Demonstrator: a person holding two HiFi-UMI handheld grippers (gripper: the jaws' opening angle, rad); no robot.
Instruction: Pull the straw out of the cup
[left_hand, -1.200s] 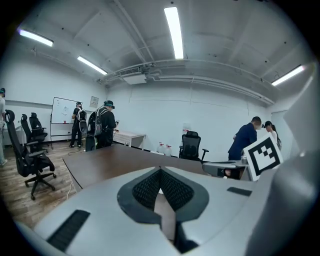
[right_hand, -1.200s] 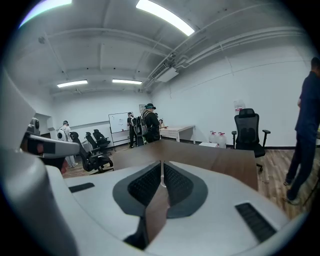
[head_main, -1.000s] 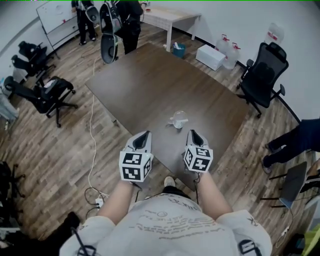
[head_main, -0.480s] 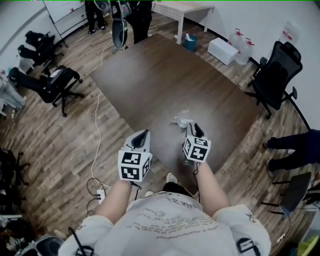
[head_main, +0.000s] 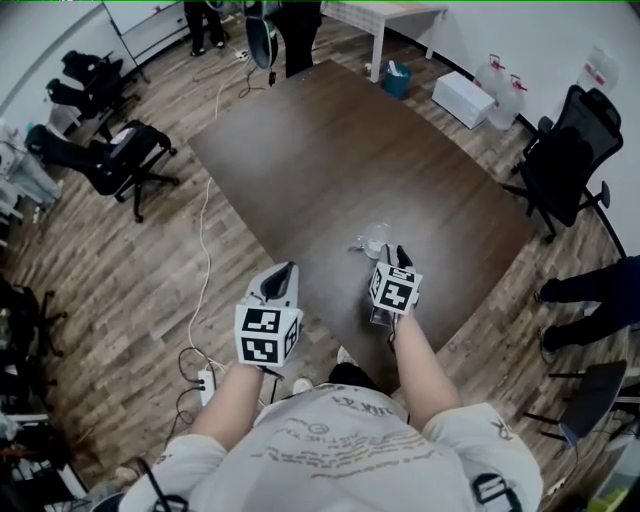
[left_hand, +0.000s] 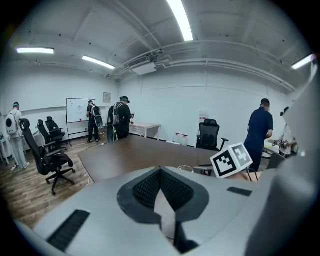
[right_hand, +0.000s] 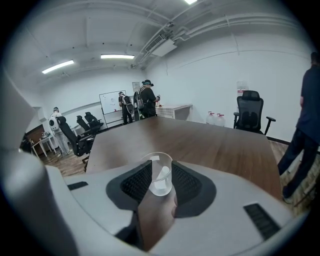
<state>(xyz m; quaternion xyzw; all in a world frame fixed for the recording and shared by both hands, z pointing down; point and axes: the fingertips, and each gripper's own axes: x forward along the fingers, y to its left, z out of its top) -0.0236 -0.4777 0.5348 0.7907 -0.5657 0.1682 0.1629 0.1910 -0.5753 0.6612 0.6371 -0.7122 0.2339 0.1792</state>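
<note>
Within the last 1 second the right gripper (head_main: 400, 256) has dropped to the clear cup (right_hand: 152, 181) on the dark table (head_main: 330, 150), jaws opening around it, white straw (right_hand: 163, 173) still inside, while the left gripper (left_hand: 160, 170) stays pinched shut and empty, so pulling hasn't started.

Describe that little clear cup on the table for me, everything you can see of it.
The cup is small, clear and looks like thin plastic, with a round open rim. It stands upright on the dark wooden table, near the person's edge. A short white straw leans inside it. The right claw, its jaws opening, frames the cup without pressing on it; whether the cup is between the tips or just ahead is unclear.
</note>
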